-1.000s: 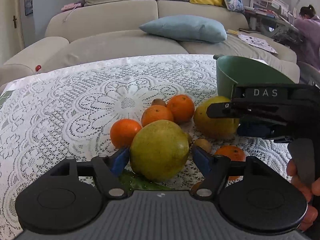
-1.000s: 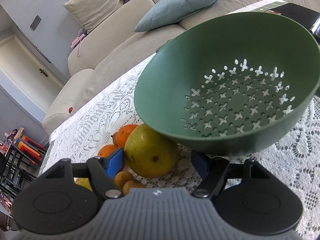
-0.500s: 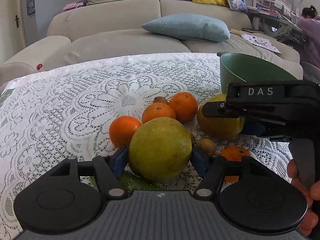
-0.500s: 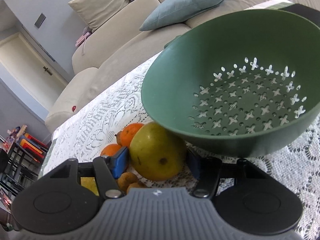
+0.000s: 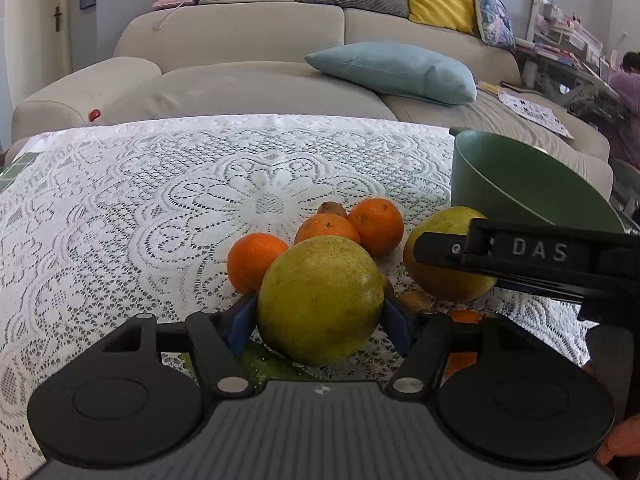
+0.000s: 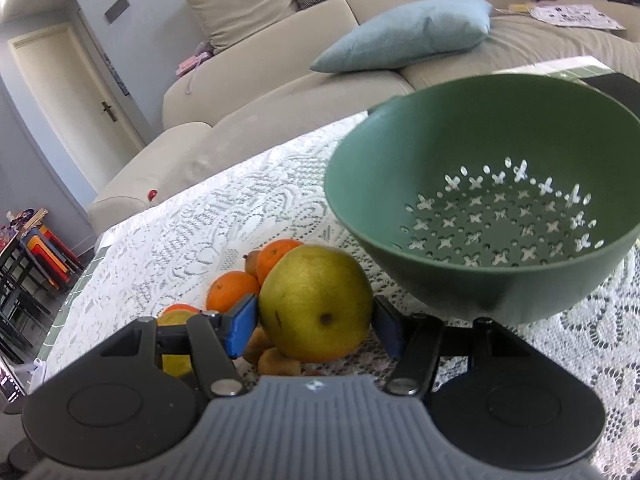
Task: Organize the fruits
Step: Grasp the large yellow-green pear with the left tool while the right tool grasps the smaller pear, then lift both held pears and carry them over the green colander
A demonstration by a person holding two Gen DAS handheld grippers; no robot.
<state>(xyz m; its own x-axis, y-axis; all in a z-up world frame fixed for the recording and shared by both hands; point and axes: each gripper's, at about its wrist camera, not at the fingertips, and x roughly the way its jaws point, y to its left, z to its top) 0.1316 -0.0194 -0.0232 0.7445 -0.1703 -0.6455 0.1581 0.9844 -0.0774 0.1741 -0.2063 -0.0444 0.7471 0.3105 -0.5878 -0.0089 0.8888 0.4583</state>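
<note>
Left tongs [image 5: 320,316] close both pads on a big yellow-green fruit [image 5: 320,300]; three oranges [image 5: 376,226] sit just beyond it. Right tongs [image 6: 316,322] likewise pinch a second yellow-green fruit [image 6: 316,302], with the green colander [image 6: 488,216] ahead and to their right, empty. Nothing is sorted yet, so I judge the task barely begun.

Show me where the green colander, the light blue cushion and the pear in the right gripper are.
green colander [image 6: 492,292], right wrist view, front outer wall.
light blue cushion [image 5: 394,70], left wrist view, middle.
pear [image 6: 316,304], right wrist view, middle of skin.
</note>
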